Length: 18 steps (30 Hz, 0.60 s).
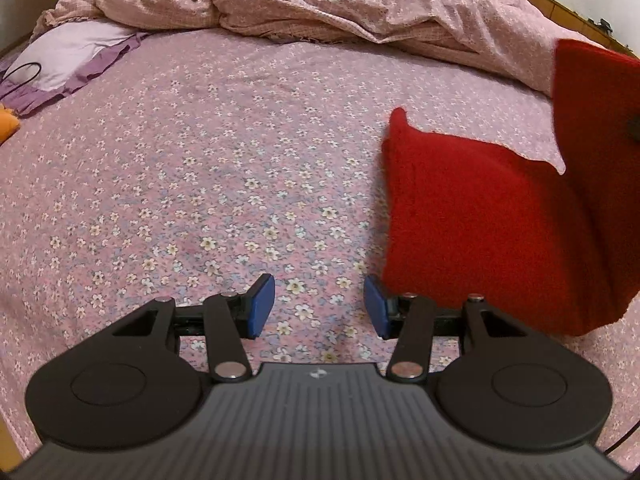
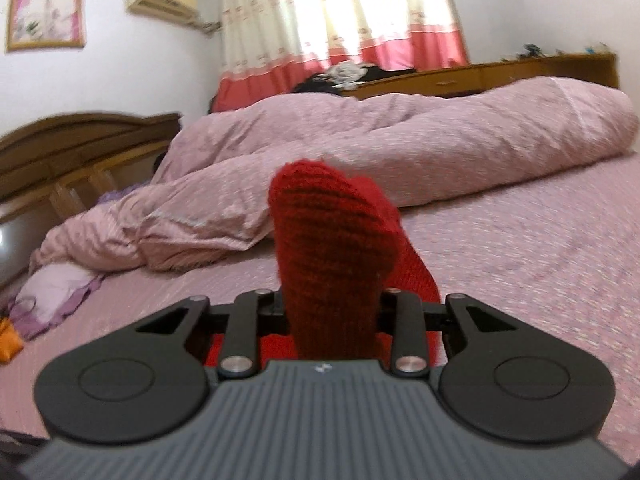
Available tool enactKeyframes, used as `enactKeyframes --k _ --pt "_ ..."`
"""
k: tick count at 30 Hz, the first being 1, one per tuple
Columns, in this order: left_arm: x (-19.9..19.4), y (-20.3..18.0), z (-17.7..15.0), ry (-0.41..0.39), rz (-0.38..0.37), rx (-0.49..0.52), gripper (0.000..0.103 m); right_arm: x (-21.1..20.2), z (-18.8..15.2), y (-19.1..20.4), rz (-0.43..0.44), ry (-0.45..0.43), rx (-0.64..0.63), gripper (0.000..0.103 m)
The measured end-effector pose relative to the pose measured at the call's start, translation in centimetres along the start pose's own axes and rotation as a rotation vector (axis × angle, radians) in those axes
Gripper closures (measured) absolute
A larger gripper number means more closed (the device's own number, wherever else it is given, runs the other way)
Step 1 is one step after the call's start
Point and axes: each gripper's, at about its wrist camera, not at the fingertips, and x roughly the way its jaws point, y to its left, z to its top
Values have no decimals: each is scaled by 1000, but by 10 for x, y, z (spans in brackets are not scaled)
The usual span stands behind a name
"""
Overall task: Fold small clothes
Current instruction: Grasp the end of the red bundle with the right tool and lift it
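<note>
A red knitted garment (image 1: 480, 220) hangs above the flowered pink bedsheet (image 1: 200, 180) at the right of the left wrist view, its far part lifted up at the right edge. My left gripper (image 1: 319, 307) hovers over bare sheet just left of the garment, its blue pads (image 1: 262, 306) apart with nothing between them. In the right wrist view my right gripper (image 2: 332, 306) is shut on a bunched fold of the red garment (image 2: 332, 240), which stands up between the jaws and hides the pads. The rest of the cloth trails down below the gripper.
A crumpled pink quilt (image 1: 320, 0) lies across the far side of the bed. A purple-frilled pillow (image 1: 68, 60) and an orange object (image 1: 8, 124) sit at the left. A wooden headboard (image 2: 80, 148) and a low wooden cabinet (image 2: 480, 74) border the bed.
</note>
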Motion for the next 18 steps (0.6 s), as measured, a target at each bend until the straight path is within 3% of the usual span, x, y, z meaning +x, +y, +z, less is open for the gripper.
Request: enactKeyframes --k 13,18 --pt "10 29 -5 8 15 -54 48 34 -58 90 105 101 -328 70" --pt "10 45 -4 -5 25 -84 48 24 -51 103 130 54 -342 71"
